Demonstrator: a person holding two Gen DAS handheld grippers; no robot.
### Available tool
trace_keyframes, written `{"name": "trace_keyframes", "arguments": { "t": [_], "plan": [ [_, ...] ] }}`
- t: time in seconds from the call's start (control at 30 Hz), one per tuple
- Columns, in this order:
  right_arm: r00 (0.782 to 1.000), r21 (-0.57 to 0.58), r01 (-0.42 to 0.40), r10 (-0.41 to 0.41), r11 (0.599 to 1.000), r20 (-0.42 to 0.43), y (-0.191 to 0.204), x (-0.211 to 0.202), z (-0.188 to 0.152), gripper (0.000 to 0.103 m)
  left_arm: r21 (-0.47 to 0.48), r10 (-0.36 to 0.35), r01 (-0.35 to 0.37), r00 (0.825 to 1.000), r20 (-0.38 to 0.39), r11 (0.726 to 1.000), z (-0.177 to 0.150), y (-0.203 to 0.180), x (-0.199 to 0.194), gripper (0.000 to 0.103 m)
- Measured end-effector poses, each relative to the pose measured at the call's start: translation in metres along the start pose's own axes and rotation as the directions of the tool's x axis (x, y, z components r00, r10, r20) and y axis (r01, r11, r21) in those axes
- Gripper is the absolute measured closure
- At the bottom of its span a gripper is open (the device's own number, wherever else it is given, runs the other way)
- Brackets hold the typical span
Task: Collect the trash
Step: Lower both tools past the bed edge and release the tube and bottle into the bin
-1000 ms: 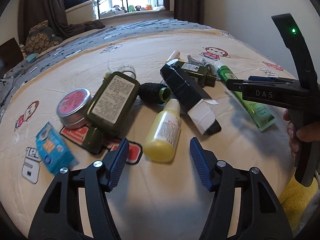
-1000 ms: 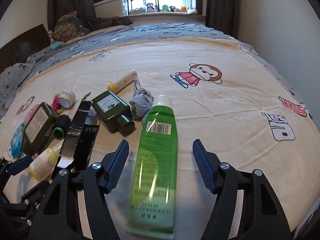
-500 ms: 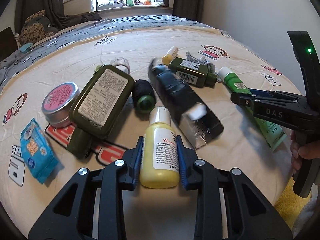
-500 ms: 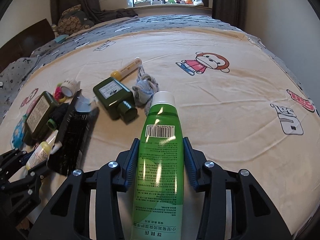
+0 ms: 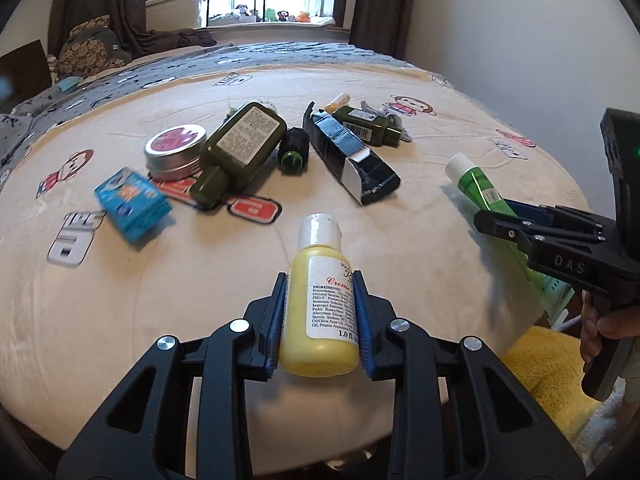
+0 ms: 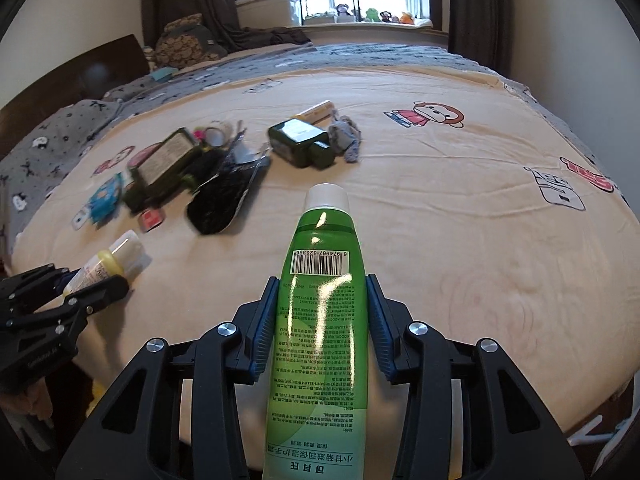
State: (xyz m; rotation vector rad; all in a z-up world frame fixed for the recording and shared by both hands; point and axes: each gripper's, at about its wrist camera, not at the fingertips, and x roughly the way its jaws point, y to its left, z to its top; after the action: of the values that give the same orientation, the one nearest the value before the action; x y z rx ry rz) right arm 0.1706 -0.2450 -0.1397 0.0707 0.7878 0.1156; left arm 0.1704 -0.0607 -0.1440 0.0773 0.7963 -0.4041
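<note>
- Left wrist view: the left claw (image 5: 320,320) is clamped on the yellow lotion bottle (image 5: 320,300). The bottle's long axis runs along the fingers, its white cap pointing far, toward the litter remaining on the bed (image 5: 120,320): a dark green bottle (image 5: 240,144), a round tin (image 5: 174,148), a black carton (image 5: 352,160).
- Right wrist view: the right claw (image 6: 320,328) is clamped on the green tube (image 6: 320,320), cap far and crimped end near. Neither hand is free; a bin is not visible.

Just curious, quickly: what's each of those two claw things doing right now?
Left gripper: closed on the small yellow lotion bottle.
Right gripper: closed on the green tube.
</note>
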Motion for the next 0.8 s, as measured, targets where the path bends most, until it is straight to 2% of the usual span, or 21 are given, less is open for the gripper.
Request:
{"name": "trace_keyframes", "arguments": {
  "t": [0.13,0.27,0.4,0.53,0.7,0.8],
  "plan": [
    [0.998,-0.032,-0.037,0.038,0.999,0.040,0.013,-0.038,-0.023,0.060,-0.006,-0.004,0.004,1.000,0.018,1.000,-0.025,-0.004,-0.030,0.074],
    [0.998,-0.066,-0.062,0.064,0.996,0.027,0.027,-0.063,-0.049,0.060,0.010,-0.004,0.004,1.000,0.016,1.000,-0.051,-0.010,-0.051,0.074],
    [0.995,-0.040,-0.090,0.088,0.995,-0.048,0.034,-0.067,-0.078,0.060,-0.007,-0.021,0.021,1.000,-0.016,1.000,-0.079,-0.010,-0.062,0.074],
    [0.987,-0.020,-0.115,0.111,0.993,-0.120,0.043,-0.060,-0.107,0.060,-0.005,-0.028,0.027,0.996,-0.082,1.000,-0.108,-0.010,-0.058,0.074],
    [0.965,-0.026,-0.166,0.157,0.986,-0.210,0.061,-0.045,-0.131,0.060,-0.014,-0.031,0.029,0.987,-0.159,0.999,-0.138,-0.011,-0.047,0.074],
    [0.952,-0.037,-0.168,0.153,0.985,-0.265,0.069,-0.031,-0.141,0.060,-0.012,-0.031,0.029,0.977,-0.212,1.000,-0.154,-0.010,-0.036,0.074]
  ]
}}
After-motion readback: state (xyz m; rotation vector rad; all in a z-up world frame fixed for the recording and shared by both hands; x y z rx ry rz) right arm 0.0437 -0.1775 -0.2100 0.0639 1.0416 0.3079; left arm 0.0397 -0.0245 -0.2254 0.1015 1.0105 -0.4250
